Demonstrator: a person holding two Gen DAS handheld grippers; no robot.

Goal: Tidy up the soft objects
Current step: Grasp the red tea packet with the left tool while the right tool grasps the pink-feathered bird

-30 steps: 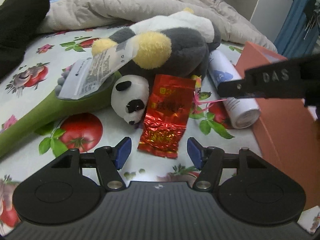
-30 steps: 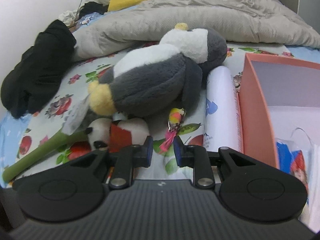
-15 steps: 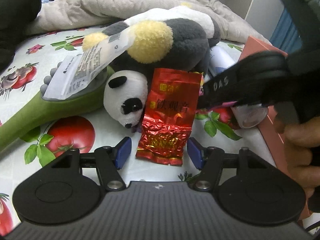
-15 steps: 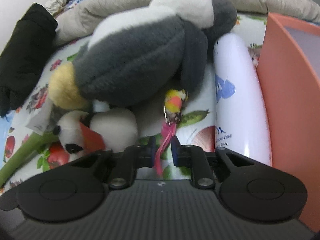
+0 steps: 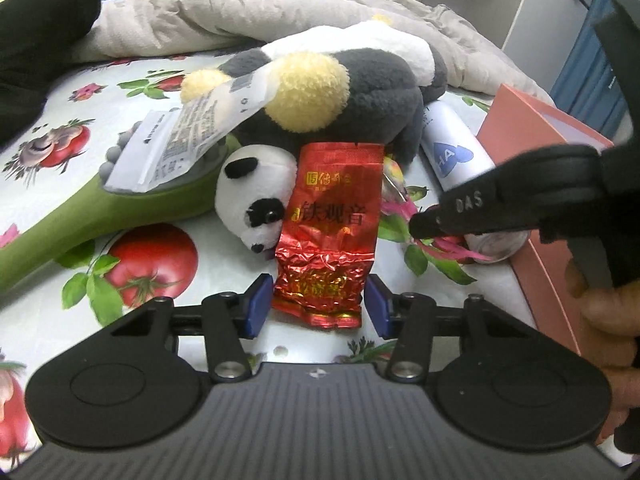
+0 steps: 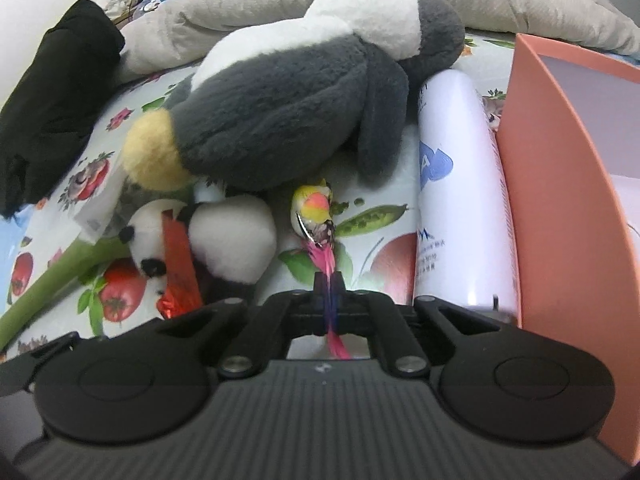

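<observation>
Right jaws pinch feathery pink bird tail (image 6: 328, 268); left jaws flank crinkly foil packet (image 5: 330, 236), closing.

Both wrist views angle down, close, sharing the penguin plush (image 5: 344, 92).

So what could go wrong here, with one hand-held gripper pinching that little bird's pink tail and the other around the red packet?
The right hand-held gripper holds only the toy bird's thin tail feathers, which might slip or tear on lifting. The bird's head sits against the big grey plush, so it could snag. The left hand-held gripper, just closing, brackets the red packet leaning on the panda; gripping may nudge the panda.
</observation>
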